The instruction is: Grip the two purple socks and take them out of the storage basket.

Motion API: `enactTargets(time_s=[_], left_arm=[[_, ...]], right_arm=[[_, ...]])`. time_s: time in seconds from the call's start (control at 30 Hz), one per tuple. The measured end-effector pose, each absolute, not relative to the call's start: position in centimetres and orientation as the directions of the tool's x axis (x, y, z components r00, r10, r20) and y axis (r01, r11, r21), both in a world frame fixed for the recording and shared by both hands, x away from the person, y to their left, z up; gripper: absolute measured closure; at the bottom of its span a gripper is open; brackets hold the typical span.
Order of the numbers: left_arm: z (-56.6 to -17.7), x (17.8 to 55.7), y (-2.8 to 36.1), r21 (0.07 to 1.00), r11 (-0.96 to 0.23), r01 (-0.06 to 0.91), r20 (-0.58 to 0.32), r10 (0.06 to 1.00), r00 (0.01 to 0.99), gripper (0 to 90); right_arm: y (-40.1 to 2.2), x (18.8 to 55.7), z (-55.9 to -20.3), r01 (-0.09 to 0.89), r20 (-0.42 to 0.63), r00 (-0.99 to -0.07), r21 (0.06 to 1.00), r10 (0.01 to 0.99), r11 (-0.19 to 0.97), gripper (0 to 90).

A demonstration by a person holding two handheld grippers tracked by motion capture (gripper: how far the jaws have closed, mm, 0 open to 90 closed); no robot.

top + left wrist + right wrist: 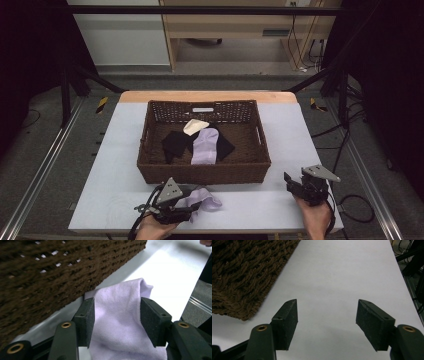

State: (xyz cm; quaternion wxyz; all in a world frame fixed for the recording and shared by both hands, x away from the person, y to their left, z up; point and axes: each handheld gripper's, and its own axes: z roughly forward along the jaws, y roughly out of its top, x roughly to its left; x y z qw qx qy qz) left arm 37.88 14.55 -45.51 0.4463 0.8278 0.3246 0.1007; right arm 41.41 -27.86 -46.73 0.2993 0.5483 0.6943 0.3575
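Sock (120, 322) between left gripper (116, 322) jaws — loose

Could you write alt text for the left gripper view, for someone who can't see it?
A lavender sock lies on a white table between the two black pads of the open left tool, which do not press on it. A dark brown woven basket stands just behind the sock.

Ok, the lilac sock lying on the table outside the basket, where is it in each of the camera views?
High view: the lilac sock lies at bottom centre-left, on the table in front of the basket, by the left gripper.
Left gripper view: the sock sits centre to bottom, between the open pads.
Right gripper view: not in it.
Shared landmark: the brown woven basket wall.
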Motion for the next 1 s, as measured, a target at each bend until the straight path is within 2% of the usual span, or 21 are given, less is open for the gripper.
enactTargets(time_s=[0.03,0.23,0.4,0.67,1.0], left_arm=[[-45.4,37.9,14.7,0.806,-0.385,0.45,-0.124,0.633,0.764,41.1],[-44.8,37.6,15.3,0.817,-0.356,0.454,-0.132,0.65,0.748,35.2],[-43.6,37.3,16.1,0.838,-0.311,0.447,-0.151,0.656,0.739,34.7],[-40.5,37.5,17.7,0.88,-0.244,0.409,-0.129,0.704,0.698,34.8],[-35.3,40.3,17.6,0.917,-0.215,0.336,-0.079,0.727,0.682,34.7]], right_arm=[[-27.9,41.4,-46.7,0.547,-0.024,-0.219,0.825,0.975,0.143,34.0],[-27.9,41.4,-46.7,0.543,-0.023,-0.219,0.828,0.976,0.141,34.0],[-28.0,41.3,-46.7,0.542,-0.023,-0.216,0.829,0.976,0.139,34.0],[-28.0,41.4,-46.7,0.541,-0.018,-0.208,0.83,0.978,0.131,34.2],[-27.8,41.7,-46.7,0.545,-0.027,-0.204,0.828,0.979,0.136,34.7]])
